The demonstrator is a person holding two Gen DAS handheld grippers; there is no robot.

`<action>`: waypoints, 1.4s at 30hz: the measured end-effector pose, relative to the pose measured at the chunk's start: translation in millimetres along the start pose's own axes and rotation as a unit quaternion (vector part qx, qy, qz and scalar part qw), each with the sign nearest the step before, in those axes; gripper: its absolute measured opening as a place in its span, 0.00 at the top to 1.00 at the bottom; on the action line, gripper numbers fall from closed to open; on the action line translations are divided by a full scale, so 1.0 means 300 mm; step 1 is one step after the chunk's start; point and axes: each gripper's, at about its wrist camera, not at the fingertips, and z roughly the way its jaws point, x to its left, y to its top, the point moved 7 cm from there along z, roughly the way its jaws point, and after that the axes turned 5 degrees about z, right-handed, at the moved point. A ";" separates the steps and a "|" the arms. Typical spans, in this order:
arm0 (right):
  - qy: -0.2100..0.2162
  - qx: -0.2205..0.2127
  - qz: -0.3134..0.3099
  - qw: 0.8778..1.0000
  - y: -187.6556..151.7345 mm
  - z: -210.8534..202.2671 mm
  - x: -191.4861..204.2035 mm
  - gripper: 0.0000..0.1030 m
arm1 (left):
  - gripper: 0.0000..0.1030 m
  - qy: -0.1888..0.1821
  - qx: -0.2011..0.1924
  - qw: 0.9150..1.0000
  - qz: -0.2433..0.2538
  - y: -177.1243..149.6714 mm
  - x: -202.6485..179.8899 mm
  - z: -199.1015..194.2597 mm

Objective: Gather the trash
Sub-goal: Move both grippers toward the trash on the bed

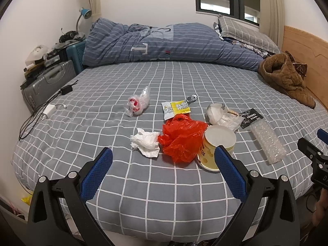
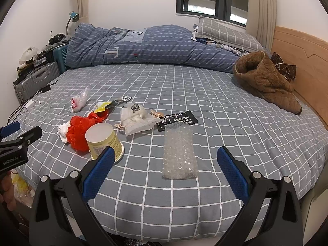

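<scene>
Trash lies in a cluster on the grey checked bed (image 1: 164, 184): a red plastic bag (image 1: 181, 138), a crumpled white tissue (image 1: 146, 142), a tipped yellow paper cup (image 1: 217, 145), a clear bubble-wrap pouch with black header (image 1: 266, 141), a clear bag with red print (image 1: 137, 102), a yellow-white wrapper (image 1: 175, 107) and a white bag (image 1: 221, 114). My left gripper (image 1: 164, 160) is open and empty, near the front edge facing the tissue and red bag. My right gripper (image 2: 166, 160) is open and empty, facing the bubble-wrap pouch (image 2: 178, 151) beside the cup (image 2: 104, 141).
A rolled blue duvet (image 1: 174, 43) and pillow (image 1: 246, 32) lie at the back. A brown fleece garment (image 1: 287, 78) lies at the right by the wooden headboard (image 1: 307, 49). Chargers and cables (image 1: 49, 110) lie at the left edge near a grey suitcase (image 1: 47, 82).
</scene>
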 end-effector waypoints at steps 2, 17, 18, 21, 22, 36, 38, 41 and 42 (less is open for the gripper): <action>-0.001 0.000 0.000 1.000 0.000 0.000 0.000 0.07 | 0.05 0.000 0.000 1.000 -0.001 -0.001 0.000 0.000; -0.010 0.001 -0.002 1.000 -0.001 0.005 -0.003 0.07 | 0.05 0.000 0.004 1.000 -0.001 -0.006 0.010 0.005; -0.010 0.001 -0.002 1.000 0.000 0.006 -0.003 0.07 | 0.05 0.000 0.005 1.000 -0.002 -0.007 0.008 0.006; -0.011 0.001 -0.003 1.000 -0.001 0.008 -0.003 0.07 | 0.05 -0.001 0.006 1.000 -0.002 -0.008 0.011 0.007; -0.012 0.001 -0.003 1.000 -0.001 0.008 -0.004 0.07 | 0.05 -0.001 0.008 1.000 -0.002 -0.010 0.012 0.009; -0.019 0.024 -0.016 0.999 -0.021 0.028 0.006 0.09 | 0.05 0.005 0.025 1.000 0.003 -0.021 0.030 0.031; -0.016 0.026 -0.014 0.999 -0.023 0.031 0.007 0.09 | 0.05 0.003 0.028 1.000 0.005 -0.023 0.025 0.035; -0.018 0.027 -0.014 0.999 -0.023 0.033 0.006 0.09 | 0.05 0.003 0.030 1.000 0.006 -0.025 0.022 0.038; -0.018 0.026 -0.014 0.999 -0.022 0.034 0.005 0.09 | 0.05 0.003 0.030 1.000 0.006 -0.025 0.022 0.039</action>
